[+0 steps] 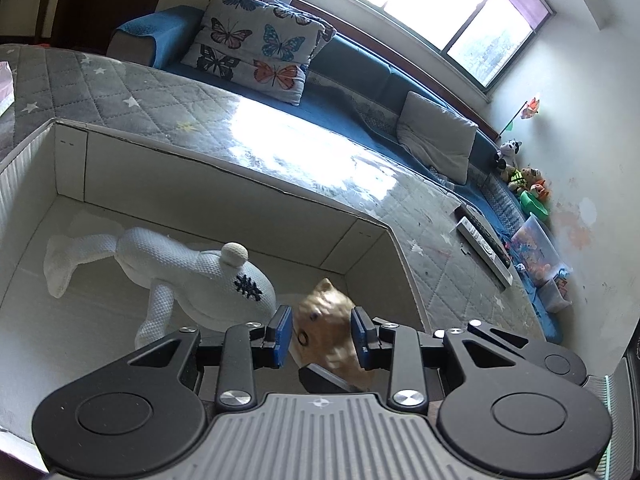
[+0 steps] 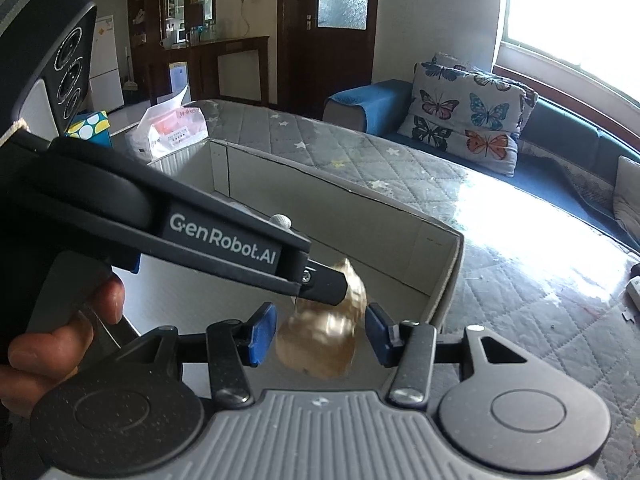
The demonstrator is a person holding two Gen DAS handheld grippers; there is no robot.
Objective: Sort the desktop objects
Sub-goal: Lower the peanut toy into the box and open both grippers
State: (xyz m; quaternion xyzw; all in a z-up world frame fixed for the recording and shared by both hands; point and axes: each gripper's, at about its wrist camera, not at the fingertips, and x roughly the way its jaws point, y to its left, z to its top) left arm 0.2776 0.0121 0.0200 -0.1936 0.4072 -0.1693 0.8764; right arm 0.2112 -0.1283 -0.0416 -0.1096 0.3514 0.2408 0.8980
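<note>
A golden cat figurine sits between the blue pads of my left gripper, which is shut on it over the open white cardboard box. A white knitted plush doll lies inside the box to the left. In the right wrist view the same figurine hangs between the fingers of my right gripper, whose blue pads stand apart from it, open. The left gripper reaches in from the left and holds the figurine's top.
The box stands on a grey quilted star-pattern table cover under clear film. A tissue pack lies beyond the box. A remote lies at the table's right edge. A blue sofa with a butterfly cushion runs behind.
</note>
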